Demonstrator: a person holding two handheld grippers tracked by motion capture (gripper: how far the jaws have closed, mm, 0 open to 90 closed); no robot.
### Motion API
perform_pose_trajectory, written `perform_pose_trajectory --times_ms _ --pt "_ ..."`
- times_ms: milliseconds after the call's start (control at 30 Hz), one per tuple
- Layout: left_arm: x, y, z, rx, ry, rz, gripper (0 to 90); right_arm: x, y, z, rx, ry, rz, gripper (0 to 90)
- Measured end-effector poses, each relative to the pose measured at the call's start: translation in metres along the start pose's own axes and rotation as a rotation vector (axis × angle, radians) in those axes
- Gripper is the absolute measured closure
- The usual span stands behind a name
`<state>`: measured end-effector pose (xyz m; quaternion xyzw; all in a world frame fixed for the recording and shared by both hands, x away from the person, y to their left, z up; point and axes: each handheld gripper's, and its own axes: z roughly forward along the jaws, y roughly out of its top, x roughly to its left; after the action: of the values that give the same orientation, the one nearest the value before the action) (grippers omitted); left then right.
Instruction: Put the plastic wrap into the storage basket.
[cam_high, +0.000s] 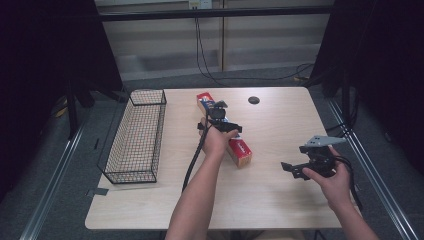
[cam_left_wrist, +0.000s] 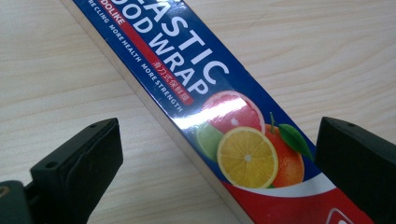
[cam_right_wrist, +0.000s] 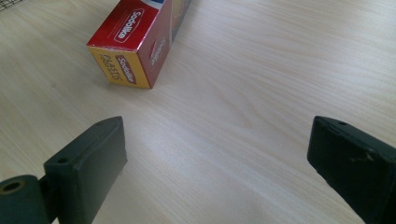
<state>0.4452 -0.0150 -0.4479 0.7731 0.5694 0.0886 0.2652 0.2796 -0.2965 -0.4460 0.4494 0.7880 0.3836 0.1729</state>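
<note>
A long box of plastic food wrap (cam_high: 223, 131) lies flat near the middle of the wooden desk (cam_high: 280, 200), with the left gripper (cam_left_wrist: 210, 158) poised directly over it, jaws spread wide on either side of the carton. The right gripper (cam_right_wrist: 215, 163) hovers near the box's red end, jaws likewise spread, holding nothing. A wire basket (cam_high: 137, 135) stands at the desk's left edge.

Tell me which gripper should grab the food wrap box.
Left. The left gripper hangs open right over the food wrap box, jaws either side; the right gripper sits open, off past the box's end.
</note>
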Motion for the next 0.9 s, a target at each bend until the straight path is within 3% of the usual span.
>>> perform_pose_trajectory --times_ms 600,900 --pt "-0.007 0.002 0.014 0.011 0.015 -0.020 0.5 0.000 0.000 0.000 -0.018 0.002 0.006 4.2" --pt "-0.007 0.001 0.015 0.026 -0.009 -0.036 3.7 0.000 0.000 -0.001 -0.018 0.004 0.005 4.3"
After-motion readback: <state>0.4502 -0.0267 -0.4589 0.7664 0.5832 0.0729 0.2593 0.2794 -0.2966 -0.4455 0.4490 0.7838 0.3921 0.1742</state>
